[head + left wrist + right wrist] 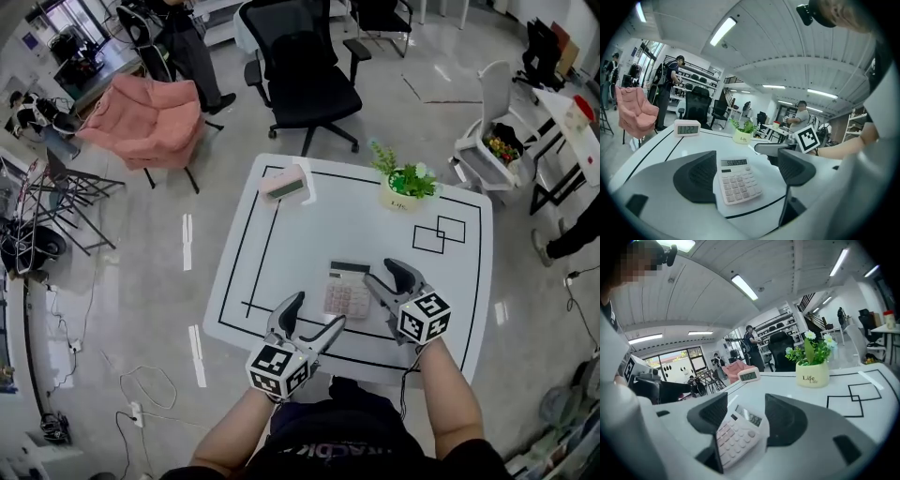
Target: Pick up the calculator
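A pale pink calculator [348,289] lies flat on the white table [450,300], near its front edge. My left gripper [317,311] is open just in front of and left of it. In the left gripper view the calculator [738,180] shows between the two dark fingers, a little beyond them. My right gripper [381,272] is open at the calculator's right edge, its left finger close beside it. In the right gripper view the calculator [736,434] lies low between the jaws, against the left finger [710,416]. Neither gripper holds anything.
A small digital clock [286,183] stands at the table's far left and a potted plant [405,187] at the far middle. Black tape lines mark the tabletop. A black office chair [305,70] and a pink chair [150,117] stand beyond the table.
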